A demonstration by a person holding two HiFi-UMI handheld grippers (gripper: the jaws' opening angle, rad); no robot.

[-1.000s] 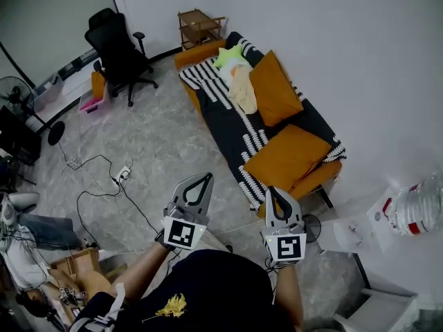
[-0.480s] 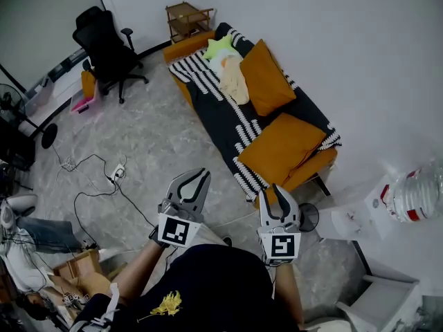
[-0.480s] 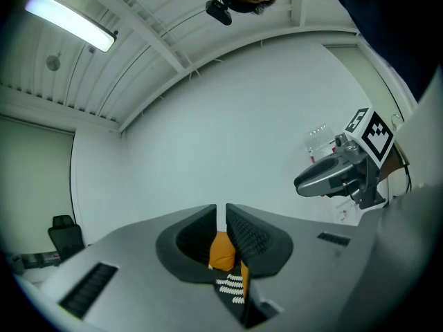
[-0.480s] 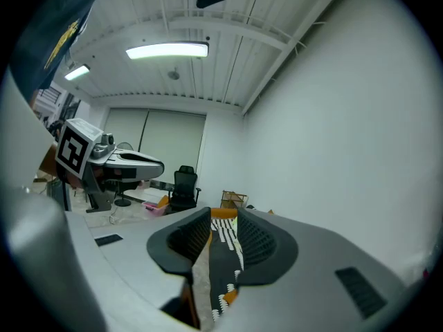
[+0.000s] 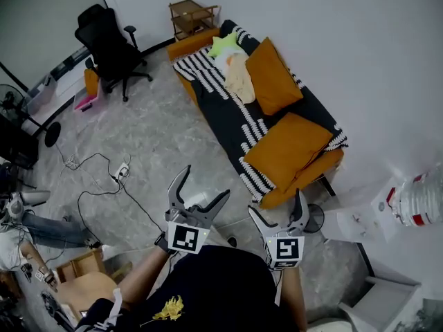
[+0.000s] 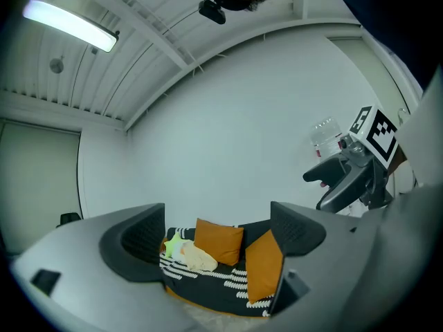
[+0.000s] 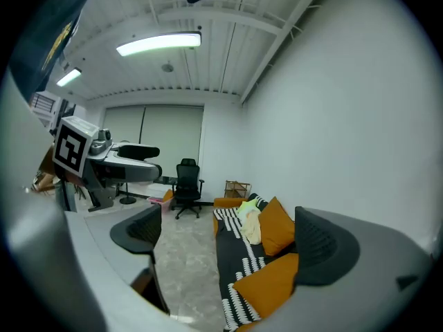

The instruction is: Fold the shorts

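Fingers [image 6: 135, 244] of my left gripper [image 5: 205, 184] and right gripper [image 5: 275, 205] have just been opening and stand spread, empty. Shorts [image 5: 240, 80] lie crumpled, pale cream, on the striped sofa [image 5: 228, 126] at upper centre, beside a green cushion [image 5: 223, 45]. Only the head view shows floor cables [image 5: 119, 177] at left.

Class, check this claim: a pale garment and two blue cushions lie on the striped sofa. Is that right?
No: the cushions are orange, not blue, as the head view shows. The pale garment and the two of them do lie on the striped sofa.
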